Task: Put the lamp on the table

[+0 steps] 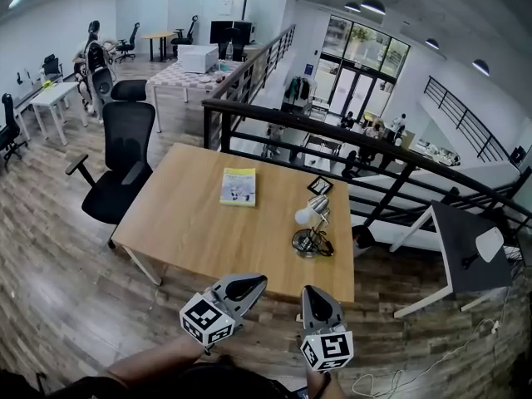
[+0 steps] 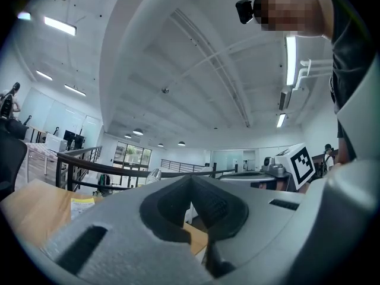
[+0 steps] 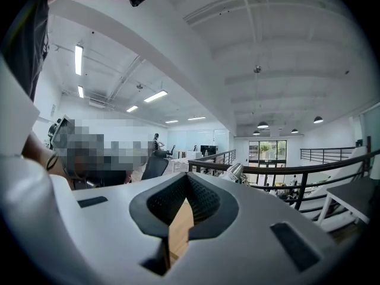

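Note:
A small desk lamp (image 1: 309, 227) with a white head and a round metal base stands on the wooden table (image 1: 199, 231), toward its right side, with its cord bunched at the base. Both grippers hover in front of the table's near edge, below the lamp and apart from it. My left gripper (image 1: 252, 282) is shut with nothing in it. My right gripper (image 1: 308, 293) is also shut and empty. The lamp's head (image 2: 154, 174) peeks over the left jaws in the left gripper view, and the same head (image 3: 236, 171) shows over the right jaws in the right gripper view.
A yellow booklet (image 1: 239, 186) lies mid-table and a small black marker card (image 1: 320, 185) stands behind the lamp. A black office chair (image 1: 125, 152) stands at the table's left. A black railing (image 1: 332, 131) runs behind, and a dark side table (image 1: 465, 248) stands to the right.

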`<act>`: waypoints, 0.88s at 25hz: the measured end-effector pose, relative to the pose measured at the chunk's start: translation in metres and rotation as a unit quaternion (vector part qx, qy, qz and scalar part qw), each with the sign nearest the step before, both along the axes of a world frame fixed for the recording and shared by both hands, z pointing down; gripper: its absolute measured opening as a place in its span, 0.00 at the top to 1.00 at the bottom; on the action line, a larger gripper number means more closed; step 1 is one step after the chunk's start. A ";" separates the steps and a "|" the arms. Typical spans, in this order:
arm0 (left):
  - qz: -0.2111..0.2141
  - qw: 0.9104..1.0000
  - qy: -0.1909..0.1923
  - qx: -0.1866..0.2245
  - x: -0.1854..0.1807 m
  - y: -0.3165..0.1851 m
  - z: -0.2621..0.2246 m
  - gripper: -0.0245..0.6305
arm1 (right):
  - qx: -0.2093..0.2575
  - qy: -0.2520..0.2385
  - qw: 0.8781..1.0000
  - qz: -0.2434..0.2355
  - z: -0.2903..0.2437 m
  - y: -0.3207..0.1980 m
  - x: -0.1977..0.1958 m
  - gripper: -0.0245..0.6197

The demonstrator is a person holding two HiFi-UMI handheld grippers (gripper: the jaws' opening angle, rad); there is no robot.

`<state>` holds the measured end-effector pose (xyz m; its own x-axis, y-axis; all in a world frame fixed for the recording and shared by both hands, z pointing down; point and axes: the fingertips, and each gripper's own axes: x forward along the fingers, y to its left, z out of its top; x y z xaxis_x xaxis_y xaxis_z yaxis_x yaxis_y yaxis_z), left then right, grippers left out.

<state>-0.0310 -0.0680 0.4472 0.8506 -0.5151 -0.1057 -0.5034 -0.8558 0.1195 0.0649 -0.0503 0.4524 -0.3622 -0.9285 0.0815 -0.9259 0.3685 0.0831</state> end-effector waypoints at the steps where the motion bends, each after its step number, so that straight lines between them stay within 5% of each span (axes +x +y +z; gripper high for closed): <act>1: -0.001 1.000 0.001 0.001 0.004 0.007 0.000 0.95 | 0.001 0.000 1.000 -0.003 -0.001 0.007 0.003 0.94; 22: -0.014 1.000 0.005 -0.007 0.081 0.170 -0.003 0.95 | -0.010 -0.013 0.999 -0.044 -0.005 0.165 0.061 0.94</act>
<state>0.0505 0.1017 0.4441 0.8350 -0.5400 -0.1056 -0.5257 -0.8396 0.1370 0.1258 0.1143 0.4472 -0.4452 -0.8909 0.0898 -0.8913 0.4505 0.0509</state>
